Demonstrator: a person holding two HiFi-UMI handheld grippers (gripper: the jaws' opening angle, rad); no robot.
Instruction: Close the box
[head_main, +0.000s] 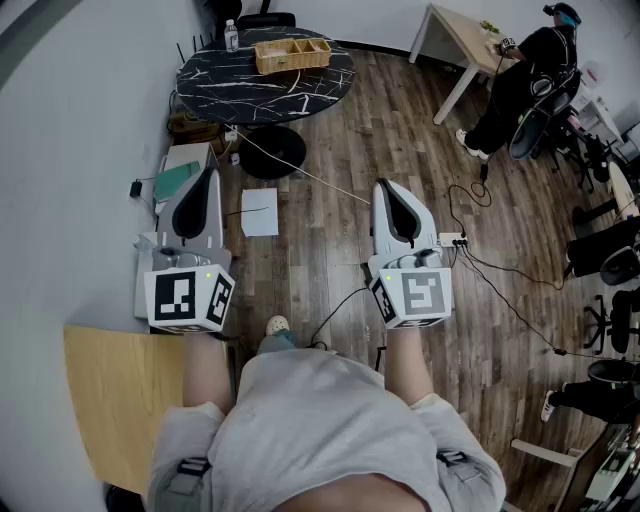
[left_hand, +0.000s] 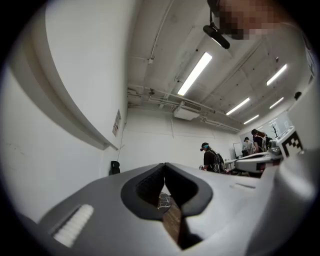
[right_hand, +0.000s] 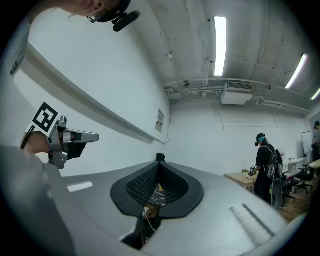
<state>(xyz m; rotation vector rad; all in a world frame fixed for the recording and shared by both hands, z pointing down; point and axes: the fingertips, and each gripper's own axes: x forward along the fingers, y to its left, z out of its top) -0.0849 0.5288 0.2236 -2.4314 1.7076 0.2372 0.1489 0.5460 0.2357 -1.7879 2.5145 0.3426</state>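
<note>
**Both tongs clenched and empty, box well off across the room**

Close in, the left tongs (head_main: 207, 178) and right tongs (head_main: 390, 195) point forward over the wooden floor (head_main: 330, 250), jaws pressed together with nothing between them. Ahead lie a sheet of paper (head_main: 259, 212) and a cable (head_main: 300, 172), so step wide of both on the way in. At the far end, the box (head_main: 292, 55) sits open-topped on the round dark worktop (head_main: 215, 85), with a bottle (head_main: 232, 36) near it. Its lid is too small to make out, so get close first, find the hinge side, then ease the lid down.
</note>
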